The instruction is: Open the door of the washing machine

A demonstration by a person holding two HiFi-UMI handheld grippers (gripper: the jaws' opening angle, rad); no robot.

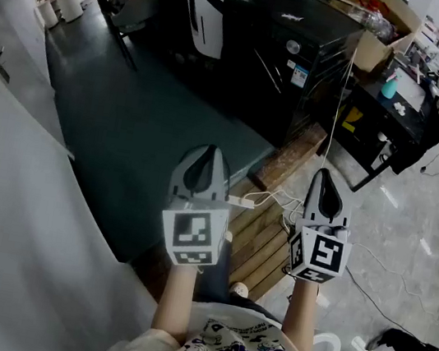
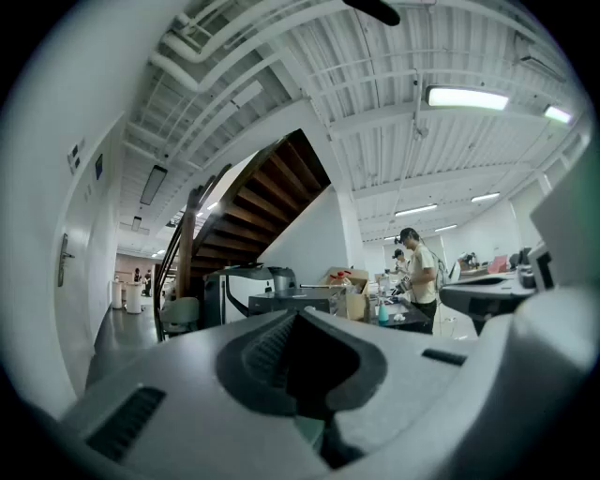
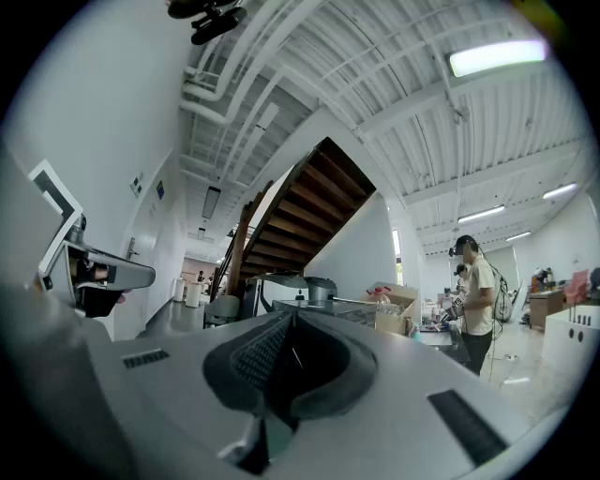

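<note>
Wide workshop hall, dark floor (image 1: 143, 133) underfoot, wooden pallet (image 1: 267, 241) just below my hands. Left gripper (image 1: 208, 154) and right gripper (image 1: 325, 175) level, side by side, both jaws closed, empty. No sure washing machine in view. Likeliest candidate is black boxy cabinet (image 1: 291, 49), straight ahead beyond pallet, well apart, door side unclear; right gripper slightly nearer.

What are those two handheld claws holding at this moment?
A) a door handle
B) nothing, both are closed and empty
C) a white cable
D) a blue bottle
B: the left gripper and the right gripper hang in the air side by side, and each one's own view shows its fingers shut together with nothing between them.
</note>
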